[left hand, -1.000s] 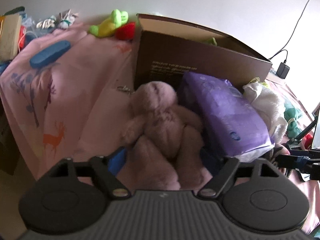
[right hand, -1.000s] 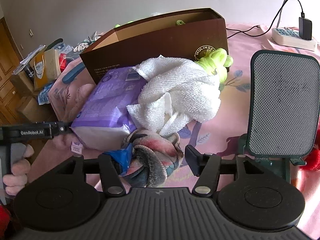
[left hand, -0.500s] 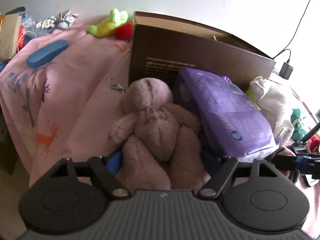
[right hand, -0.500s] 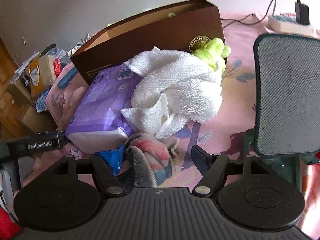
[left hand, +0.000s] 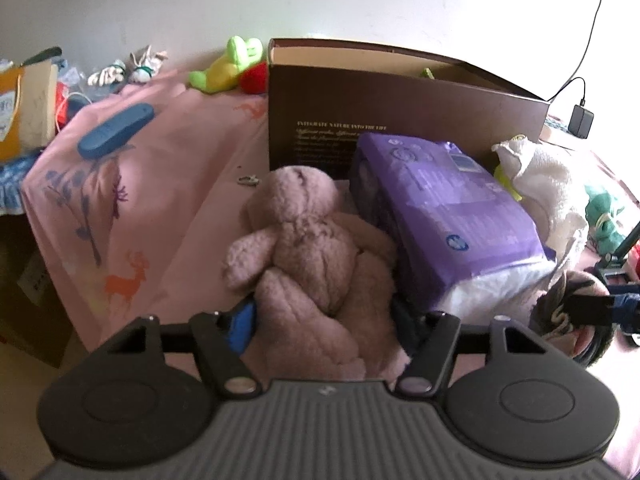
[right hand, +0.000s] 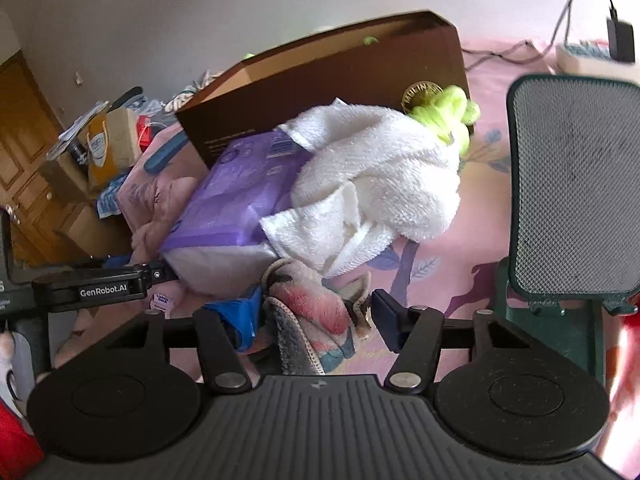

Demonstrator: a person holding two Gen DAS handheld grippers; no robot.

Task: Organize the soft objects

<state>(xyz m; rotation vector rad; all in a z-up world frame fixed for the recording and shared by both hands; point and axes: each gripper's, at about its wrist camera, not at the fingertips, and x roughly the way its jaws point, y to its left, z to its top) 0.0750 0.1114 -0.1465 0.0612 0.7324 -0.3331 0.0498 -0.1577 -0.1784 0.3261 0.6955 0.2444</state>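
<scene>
A pink plush bunny (left hand: 308,248) lies on the pink bedsheet with its legs between the fingers of my left gripper (left hand: 324,320), which is shut on it. In the right wrist view, my right gripper (right hand: 316,314) is shut on a crumpled multicoloured cloth (right hand: 320,300) that fills the gap between its pads. Just behind lie a purple soft pack (left hand: 452,208) and a white towel (right hand: 380,192). An open brown cardboard box (left hand: 400,92) stands behind them. A neon green soft thing (right hand: 448,108) lies against the box.
A green frog plush (left hand: 228,68) and a red one lie at the back left, near a blue case (left hand: 116,132). A teal plush (left hand: 604,216) is at the right. A green mesh stand (right hand: 572,188) rises on my right. The bed edge drops off at left.
Both grippers' fingers have narrowed a little. The cloth now sits deeper between the right fingers. The left view has tilted slightly; the bunny stays between the left fingers.
</scene>
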